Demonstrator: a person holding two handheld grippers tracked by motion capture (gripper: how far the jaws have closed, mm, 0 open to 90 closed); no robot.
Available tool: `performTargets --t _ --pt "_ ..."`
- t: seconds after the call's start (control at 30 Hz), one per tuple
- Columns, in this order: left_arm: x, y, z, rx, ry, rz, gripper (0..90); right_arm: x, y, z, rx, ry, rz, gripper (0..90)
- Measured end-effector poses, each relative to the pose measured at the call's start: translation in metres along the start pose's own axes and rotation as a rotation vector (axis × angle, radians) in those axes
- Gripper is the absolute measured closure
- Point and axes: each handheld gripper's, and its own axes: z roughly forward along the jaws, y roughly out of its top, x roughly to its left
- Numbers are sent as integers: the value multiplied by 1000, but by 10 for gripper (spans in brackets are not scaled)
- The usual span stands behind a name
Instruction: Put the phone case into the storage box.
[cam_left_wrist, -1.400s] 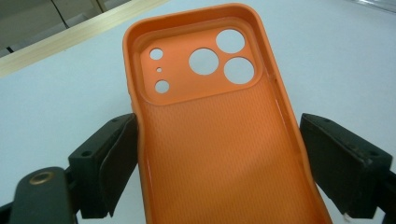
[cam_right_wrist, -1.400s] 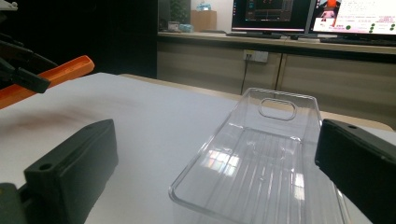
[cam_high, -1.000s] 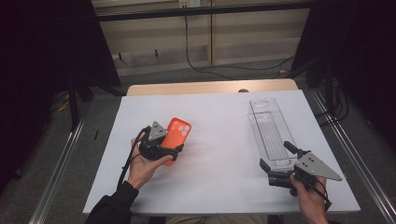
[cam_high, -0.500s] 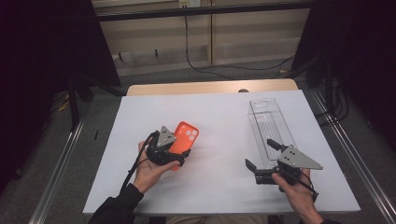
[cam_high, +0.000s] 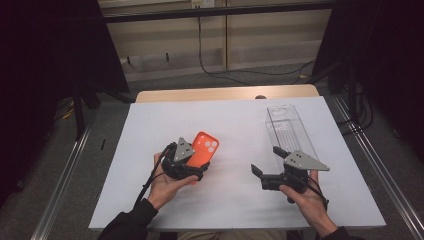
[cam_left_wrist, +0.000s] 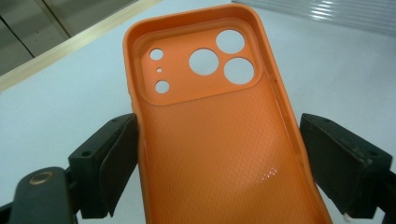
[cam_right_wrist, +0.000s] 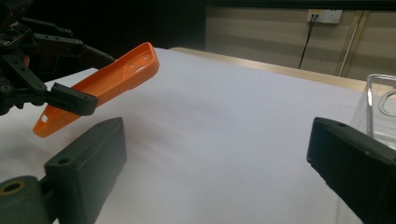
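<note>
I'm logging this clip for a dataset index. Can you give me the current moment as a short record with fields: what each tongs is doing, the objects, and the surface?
left tongs: shut on the long sides of the orange soft phone case, lifted and tilted off the table
right tongs: open, holding nothing, jaws pointing toward the case
other object: clear plastic rectangular box, lying on the table's right side
surface: white tabletop
case facing: inner side with camera cut-outs toward the left gripper view
</note>
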Motion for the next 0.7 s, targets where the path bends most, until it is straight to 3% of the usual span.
performTargets --t 0.3,0.5,0.7 --pt "-13 5 5 -9 -11 35 139 7 10 10 71 46 4 74" --pt "-20 7 6 -24 -14 52 139 10 17 16 173 63 27 73" --pt "-28 6 9 -33 -7 68 139 11 17 20 194 90 67 71"
